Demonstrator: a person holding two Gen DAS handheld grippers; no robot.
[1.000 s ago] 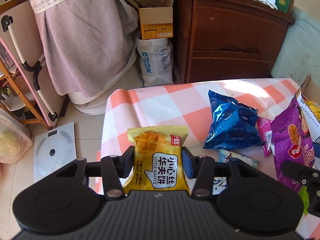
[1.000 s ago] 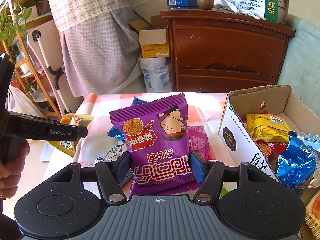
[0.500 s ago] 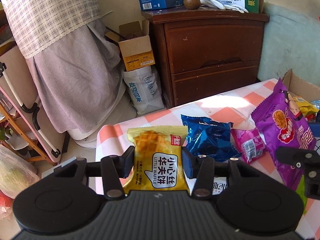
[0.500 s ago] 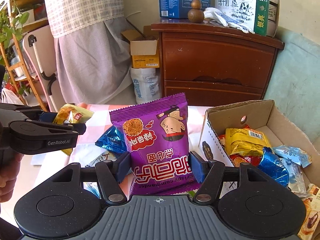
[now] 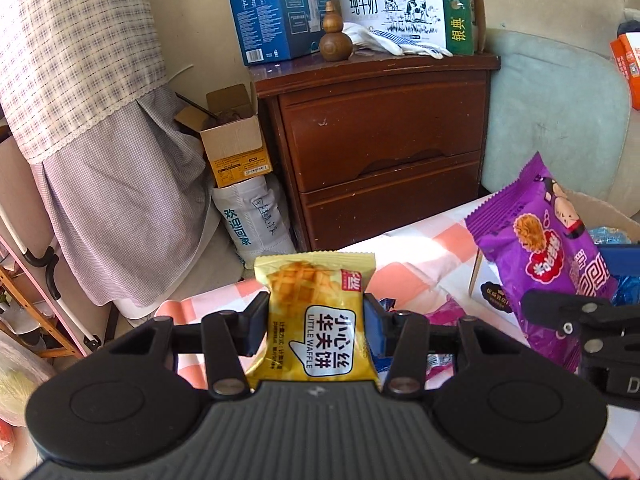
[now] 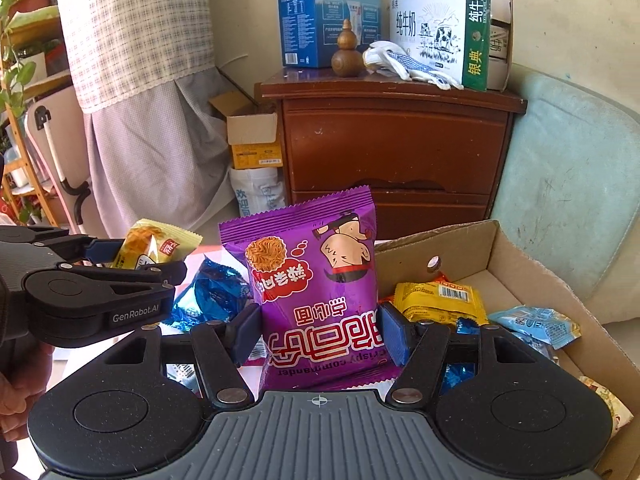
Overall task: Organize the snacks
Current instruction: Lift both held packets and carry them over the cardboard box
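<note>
A yellow waffle packet (image 5: 316, 312) stands upright between the pads of my left gripper (image 5: 316, 330), which is shut on it above the pink-and-white checked tablecloth (image 5: 404, 264). My right gripper (image 6: 320, 336) is shut on a purple noodle snack bag (image 6: 316, 280), held upside down beside the open cardboard box (image 6: 532, 276). In the right wrist view the left gripper (image 6: 132, 264) with its waffle packet (image 6: 154, 246) hangs at the left. In the left wrist view the purple bag (image 5: 540, 264) shows at the right.
The box holds several snacks, among them a yellow packet (image 6: 440, 300) and a light blue one (image 6: 536, 324). A blue foil packet (image 6: 212, 292) and other packets lie on the table. A brown dresser (image 6: 396, 148) and a pale green cushion (image 6: 568, 184) stand behind.
Both grippers have risen with their packets and swung to the right, toward the box. The box interior fills more of the right wrist view. The dresser top has come into the left wrist view.
</note>
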